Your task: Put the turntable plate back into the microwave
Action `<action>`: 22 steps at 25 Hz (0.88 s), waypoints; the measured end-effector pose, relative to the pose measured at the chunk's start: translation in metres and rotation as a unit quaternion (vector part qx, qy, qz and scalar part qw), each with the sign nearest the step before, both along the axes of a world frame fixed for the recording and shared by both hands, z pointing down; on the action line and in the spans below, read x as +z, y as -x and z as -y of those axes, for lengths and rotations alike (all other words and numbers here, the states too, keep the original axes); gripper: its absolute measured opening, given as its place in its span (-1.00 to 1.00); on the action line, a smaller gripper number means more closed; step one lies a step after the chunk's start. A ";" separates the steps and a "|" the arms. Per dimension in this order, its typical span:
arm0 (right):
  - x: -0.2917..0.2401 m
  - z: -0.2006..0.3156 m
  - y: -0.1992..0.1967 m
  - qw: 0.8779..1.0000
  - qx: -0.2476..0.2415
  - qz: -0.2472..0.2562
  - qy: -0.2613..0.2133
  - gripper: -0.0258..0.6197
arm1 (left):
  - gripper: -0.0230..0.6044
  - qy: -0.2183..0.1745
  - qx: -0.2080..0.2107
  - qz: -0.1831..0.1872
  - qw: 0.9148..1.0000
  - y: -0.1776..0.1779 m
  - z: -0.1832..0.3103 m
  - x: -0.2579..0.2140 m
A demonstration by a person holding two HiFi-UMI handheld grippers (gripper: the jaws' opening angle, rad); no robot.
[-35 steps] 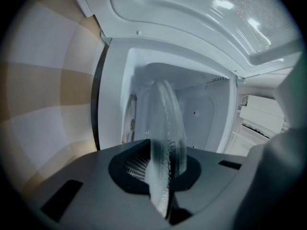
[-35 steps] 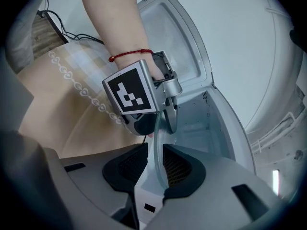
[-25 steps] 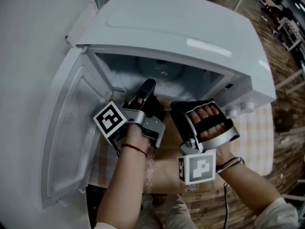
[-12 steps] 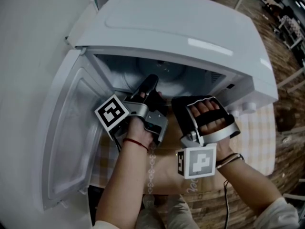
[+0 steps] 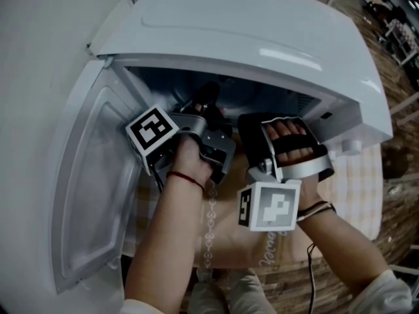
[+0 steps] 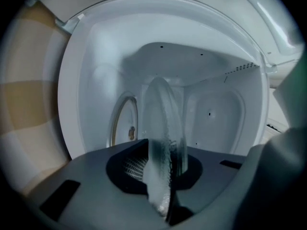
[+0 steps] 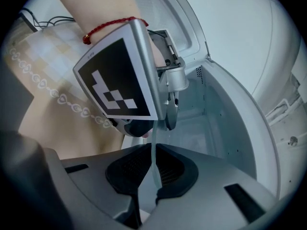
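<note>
Turntable plate point(image 6: 163, 123) is inside the microwave point(image 5: 262, 38) cavity, at 12 o'clock from both hands, and looks not yet seated. Right claw point(image 7: 153, 176) pinches its rim narrowly. Left claw point(image 6: 160, 181) has just been opening, with the rim between its jaws. Remaining: settle the plate and withdraw.

Table point(image 5: 363, 201) under a pale checked cloth point(image 5: 353, 172), white microwave point(image 5: 262, 38) standing on it, door point(image 5: 91, 182) swung open
</note>
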State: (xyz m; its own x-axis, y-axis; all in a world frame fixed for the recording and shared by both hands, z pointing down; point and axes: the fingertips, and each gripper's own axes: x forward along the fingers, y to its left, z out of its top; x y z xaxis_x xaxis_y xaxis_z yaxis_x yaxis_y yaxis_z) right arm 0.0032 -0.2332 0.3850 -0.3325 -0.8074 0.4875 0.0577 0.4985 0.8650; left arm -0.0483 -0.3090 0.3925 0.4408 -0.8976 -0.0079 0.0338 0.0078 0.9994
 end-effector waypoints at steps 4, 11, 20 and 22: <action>-0.002 0.007 -0.004 1.000 0.012 0.003 0.005 -0.76 | -0.81 0.011 0.000 -0.006 1.000 -0.005 0.007 0.002; -0.001 0.016 -0.002 0.999 0.033 -0.010 0.009 -0.77 | -0.83 0.039 -0.009 -0.007 0.999 -0.002 0.015 0.005; 0.004 0.023 -0.004 0.998 0.044 -0.037 0.018 -0.76 | -0.86 0.052 -0.015 -0.019 0.998 -0.003 0.021 0.008; 0.005 0.022 -0.003 0.998 0.038 -0.041 0.014 -0.76 | -0.86 0.053 -0.016 -0.020 0.998 -0.003 0.021 0.009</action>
